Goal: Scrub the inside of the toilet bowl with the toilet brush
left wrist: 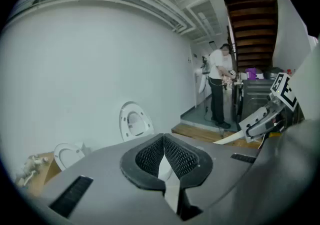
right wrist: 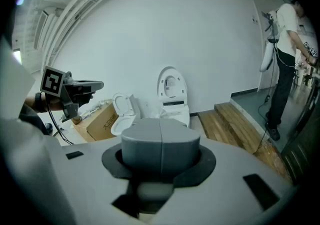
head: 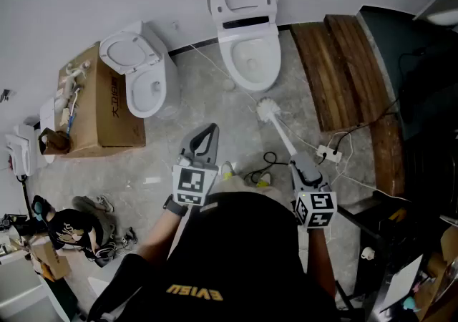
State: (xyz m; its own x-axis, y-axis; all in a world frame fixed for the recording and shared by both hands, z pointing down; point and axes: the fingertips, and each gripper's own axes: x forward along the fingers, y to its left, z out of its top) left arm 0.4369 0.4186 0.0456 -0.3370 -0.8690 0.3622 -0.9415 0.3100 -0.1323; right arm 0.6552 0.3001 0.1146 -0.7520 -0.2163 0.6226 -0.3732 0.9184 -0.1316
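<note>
Right gripper [head: 300, 162] clamped the white toilet brush [head: 269, 109], short of the white ceramic toilet bowl [head: 227, 63]. Left gripper [head: 207, 133] was closed and empty. The long handle might twist loose under scrubbing.

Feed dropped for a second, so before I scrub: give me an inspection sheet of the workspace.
Surface: grey stone floor.
Job's things: toilet, lid up; toilet brush, head short of the bowl.
Clutter: second toilet, cardboard box, shoes.
Grippers: left gripper shut, empty; right gripper shut on the toilet brush.
Cables: power strip and loose cables by the brush.
Surroundings: wooden step; a person standing past it.
</note>
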